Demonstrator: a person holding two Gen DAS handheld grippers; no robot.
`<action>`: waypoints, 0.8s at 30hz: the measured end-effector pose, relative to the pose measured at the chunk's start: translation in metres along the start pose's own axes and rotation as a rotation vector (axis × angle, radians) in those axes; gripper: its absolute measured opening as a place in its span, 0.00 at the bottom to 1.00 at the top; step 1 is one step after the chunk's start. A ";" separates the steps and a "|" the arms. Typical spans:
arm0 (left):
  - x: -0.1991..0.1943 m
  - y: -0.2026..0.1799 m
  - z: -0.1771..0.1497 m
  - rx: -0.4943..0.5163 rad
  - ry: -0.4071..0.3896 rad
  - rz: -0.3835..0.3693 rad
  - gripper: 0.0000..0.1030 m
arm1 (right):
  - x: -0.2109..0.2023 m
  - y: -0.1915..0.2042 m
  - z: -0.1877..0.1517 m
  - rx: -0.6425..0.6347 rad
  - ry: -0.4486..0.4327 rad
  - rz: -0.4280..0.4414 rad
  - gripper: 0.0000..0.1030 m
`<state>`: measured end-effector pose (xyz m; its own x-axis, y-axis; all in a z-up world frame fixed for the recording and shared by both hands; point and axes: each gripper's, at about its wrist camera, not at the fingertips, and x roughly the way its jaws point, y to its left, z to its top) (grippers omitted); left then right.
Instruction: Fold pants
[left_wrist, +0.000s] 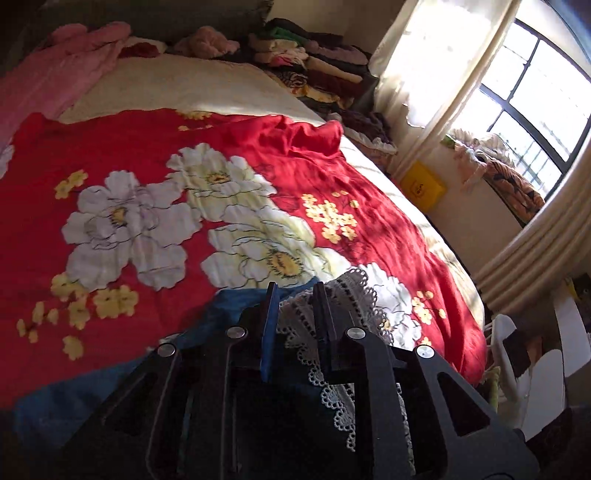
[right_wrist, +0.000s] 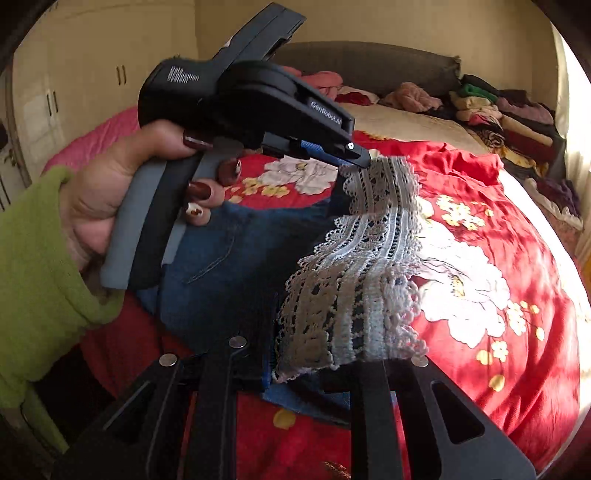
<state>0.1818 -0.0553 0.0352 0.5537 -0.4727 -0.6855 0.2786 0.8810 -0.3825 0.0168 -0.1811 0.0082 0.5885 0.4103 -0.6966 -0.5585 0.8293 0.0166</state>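
pants (right_wrist: 229, 266) | lace hem up (lengthwise unclear) | both hand-held grippers (left_wrist: 295, 291) (right_wrist: 321, 369) clamp hem

- The pants (right_wrist: 236, 266), dark blue denim with a wide white lace hem (right_wrist: 354, 295), are hanging lifted off the bed.
- The lace hem is stretching between both grippers' jaws: one end pinched just ahead of the right gripper (right_wrist: 314, 369), the other by the left gripper (right_wrist: 360, 160).

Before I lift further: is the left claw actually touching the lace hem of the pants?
Touching. In the right wrist view the left claw pinches the lace hem, which hangs taut from its tips.
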 end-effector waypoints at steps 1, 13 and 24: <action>-0.009 0.014 -0.003 -0.045 -0.009 0.009 0.19 | 0.006 0.009 0.001 -0.031 0.010 -0.002 0.17; -0.078 0.080 -0.052 -0.235 -0.063 0.033 0.47 | 0.010 0.085 -0.012 -0.324 -0.041 0.077 0.55; -0.050 0.065 -0.054 -0.193 0.020 0.034 0.66 | -0.027 -0.017 -0.005 0.063 -0.101 0.014 0.65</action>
<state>0.1302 0.0243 0.0115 0.5440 -0.4446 -0.7116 0.1036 0.8772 -0.4689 0.0072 -0.2081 0.0233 0.6381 0.4558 -0.6206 -0.5315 0.8439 0.0733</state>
